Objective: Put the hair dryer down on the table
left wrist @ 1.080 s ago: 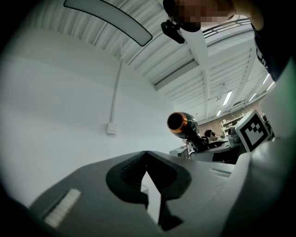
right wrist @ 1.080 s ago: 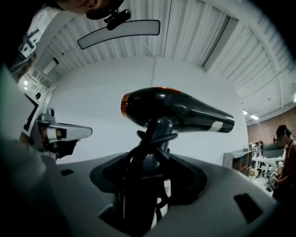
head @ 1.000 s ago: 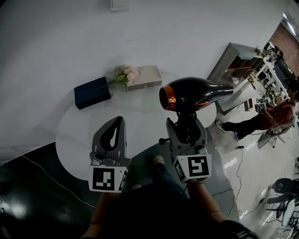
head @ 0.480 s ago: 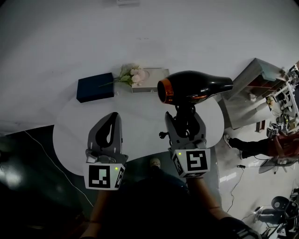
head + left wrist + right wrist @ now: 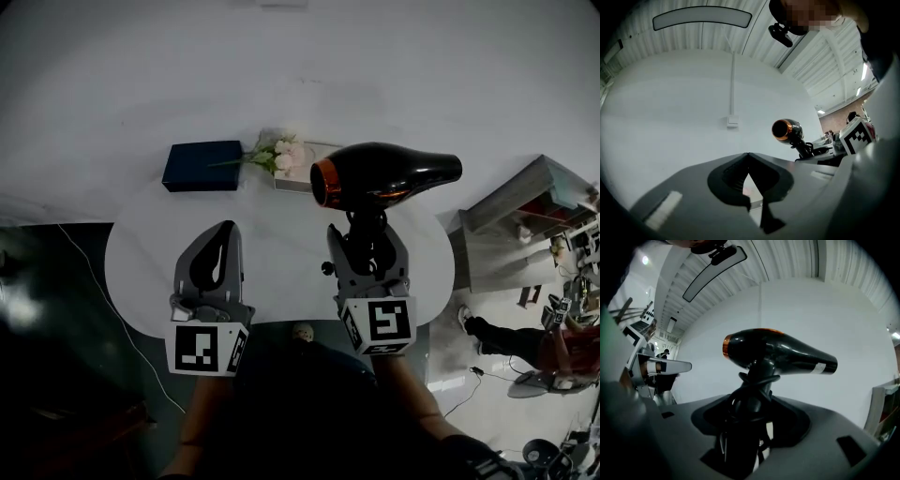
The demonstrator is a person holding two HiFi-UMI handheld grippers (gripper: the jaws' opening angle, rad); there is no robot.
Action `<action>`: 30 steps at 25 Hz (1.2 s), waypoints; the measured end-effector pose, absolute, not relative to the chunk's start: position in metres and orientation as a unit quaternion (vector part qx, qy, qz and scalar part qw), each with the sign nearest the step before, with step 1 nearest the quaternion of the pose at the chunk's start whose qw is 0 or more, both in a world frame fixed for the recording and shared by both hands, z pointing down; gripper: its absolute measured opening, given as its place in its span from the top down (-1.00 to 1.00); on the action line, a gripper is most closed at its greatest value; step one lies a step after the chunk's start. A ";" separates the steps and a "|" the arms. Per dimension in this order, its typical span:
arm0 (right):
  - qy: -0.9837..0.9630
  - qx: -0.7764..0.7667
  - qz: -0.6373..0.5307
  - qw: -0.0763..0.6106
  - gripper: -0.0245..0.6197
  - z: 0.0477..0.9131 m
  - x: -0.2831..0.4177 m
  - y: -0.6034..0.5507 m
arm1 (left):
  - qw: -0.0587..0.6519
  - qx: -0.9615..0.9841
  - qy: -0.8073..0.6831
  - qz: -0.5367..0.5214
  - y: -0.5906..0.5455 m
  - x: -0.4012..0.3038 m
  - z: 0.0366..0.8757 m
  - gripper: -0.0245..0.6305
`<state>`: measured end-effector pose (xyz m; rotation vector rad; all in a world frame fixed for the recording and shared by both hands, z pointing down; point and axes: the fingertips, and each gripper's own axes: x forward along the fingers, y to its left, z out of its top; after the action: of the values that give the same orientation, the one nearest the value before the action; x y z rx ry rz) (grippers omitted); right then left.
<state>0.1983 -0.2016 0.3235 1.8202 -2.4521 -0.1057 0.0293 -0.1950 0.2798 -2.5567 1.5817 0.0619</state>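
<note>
My right gripper is shut on the handle of a black hair dryer with a copper ring at its left end; its body lies crosswise above the round white table, nozzle to the right. In the right gripper view the dryer stands up from between the jaws, its cord looped round the handle. My left gripper hangs over the table's left half, its jaws closed with nothing between them. From the left gripper view the dryer shows off to the right.
At the table's back edge lie a dark blue box, a sprig of pale flowers and a light flat box. A white wall rises behind. To the right stand grey furniture and a seated person.
Both grippers and the view have swung left. The table now sits centred under them, and the dryer stays in the right gripper, a little lower over the table.
</note>
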 end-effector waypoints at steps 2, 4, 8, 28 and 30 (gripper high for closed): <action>-0.808 0.586 -0.030 0.047 0.12 0.329 0.197 -0.207 | 0.072 -0.845 0.530 0.017 -0.198 0.032 0.280 0.89; -0.815 0.577 -0.021 0.053 0.12 0.335 0.195 -0.211 | 0.072 -0.843 0.533 0.011 -0.199 0.035 0.281 0.89; -0.824 0.562 -0.018 0.069 0.12 0.349 0.178 -0.227 | 0.066 -0.840 0.538 -0.007 -0.212 0.025 0.291 0.89; -0.867 0.456 -0.075 0.183 0.12 0.412 0.134 -0.256 | 0.002 -0.863 0.502 -0.061 -0.251 0.001 0.353 0.89; -0.873 0.443 -0.079 0.190 0.12 0.420 0.132 -0.256 | 0.001 -0.862 0.503 -0.064 -0.253 0.000 0.358 0.89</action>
<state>0.1317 -0.2564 0.4197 1.2448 -2.4517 -0.2212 -0.0003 -0.2529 0.3578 -2.7074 1.5786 -0.2013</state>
